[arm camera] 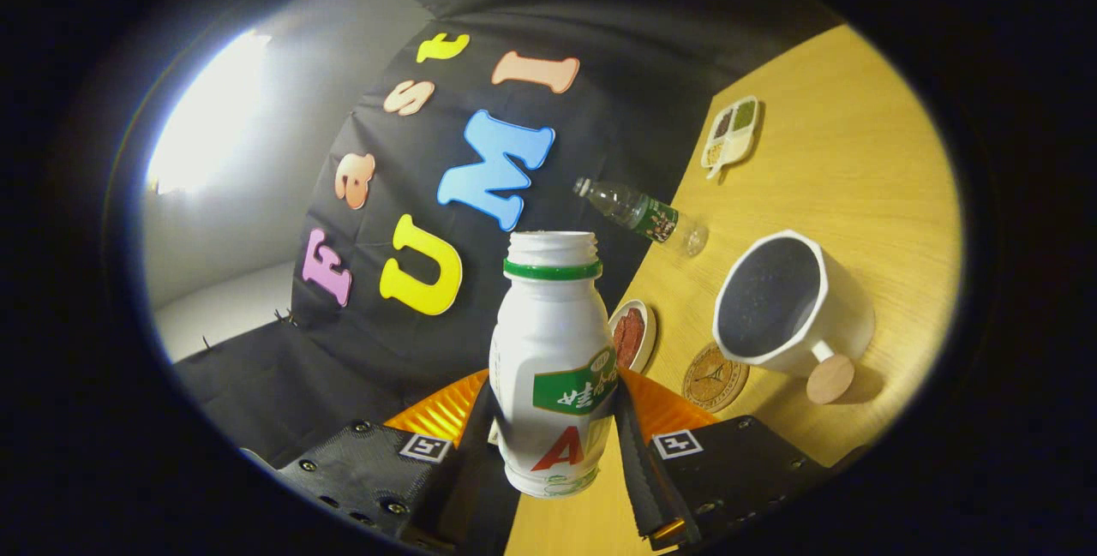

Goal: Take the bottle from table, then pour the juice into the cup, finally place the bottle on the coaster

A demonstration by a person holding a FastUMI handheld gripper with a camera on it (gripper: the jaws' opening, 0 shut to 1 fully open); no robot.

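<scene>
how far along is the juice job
Done: the bottle is off the table, clamped between both fingers of the gripper, its mouth uncapped. In hand: the view is tilted, with the cup beside the bottle; whether juice has been poured cannot be told. Left: setting the bottle on the coaster by the cup.

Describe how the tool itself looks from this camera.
The tool has two blocky fingers with bolt heads and a square black-and-white marker on each. Ribbed strips line their inner faces, and shiny orange ridged parts sit beside them.
</scene>
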